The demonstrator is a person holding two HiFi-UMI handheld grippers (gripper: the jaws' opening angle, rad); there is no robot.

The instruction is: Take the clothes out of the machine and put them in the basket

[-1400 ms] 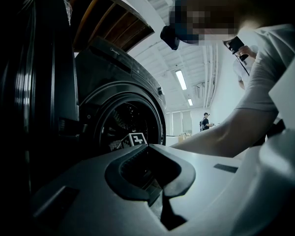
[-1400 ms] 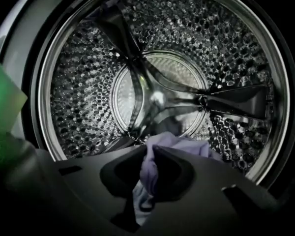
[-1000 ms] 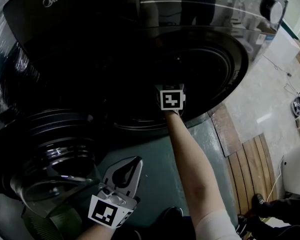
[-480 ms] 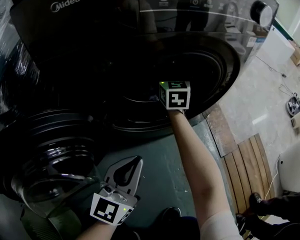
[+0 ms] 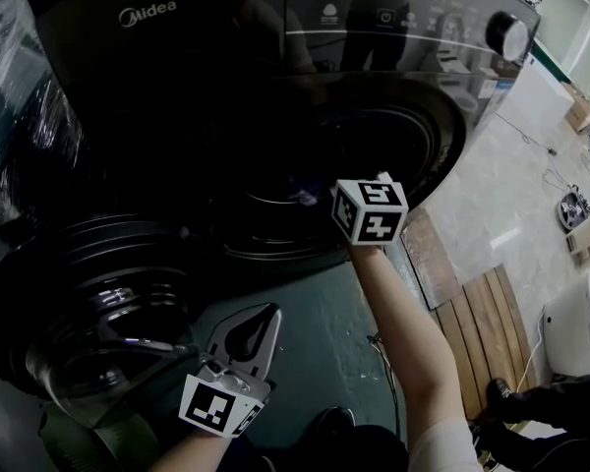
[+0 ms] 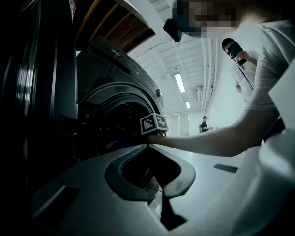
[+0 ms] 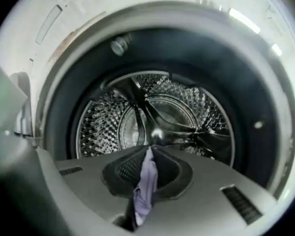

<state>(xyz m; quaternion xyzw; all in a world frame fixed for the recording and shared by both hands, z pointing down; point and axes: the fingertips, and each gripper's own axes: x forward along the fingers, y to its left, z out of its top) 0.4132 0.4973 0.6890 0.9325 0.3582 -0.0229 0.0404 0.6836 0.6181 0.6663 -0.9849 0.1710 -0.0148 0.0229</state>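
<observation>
The right gripper (image 7: pixel 150 149) has its jaws pressed together on a thin fold of pale lilac cloth (image 7: pixel 146 181), which hangs down between the pads. It is the one garment in view. The gripper is level at the mouth of the washing machine (image 5: pixel 275 67), just outside the grey door seal, so the cloth is at the opening and not deep inside. Beyond the jaws, the steel drum (image 7: pixel 103 122) shows its perforated wall and raised paddles.

The left gripper (image 5: pixel 268 313) is low and to the left, jaws closed against each other with nothing between them. It is just beside the round glass door (image 5: pixel 88 313), which is swung open to the machine's left.

There is one machine, dark-fronted, with a control panel and a round knob (image 5: pixel 511 35) along the top. Each of the two grippers carries one marker cube.

The machine stands on a dark green floor (image 5: pixel 315 352). To its right lie a patch of wooden slats (image 5: pixel 501 323) and then pale flooring. The left gripper view shows a white hall with strip lights (image 6: pixel 179 82) on the ceiling and a person (image 6: pixel 204 124) standing far off.
</observation>
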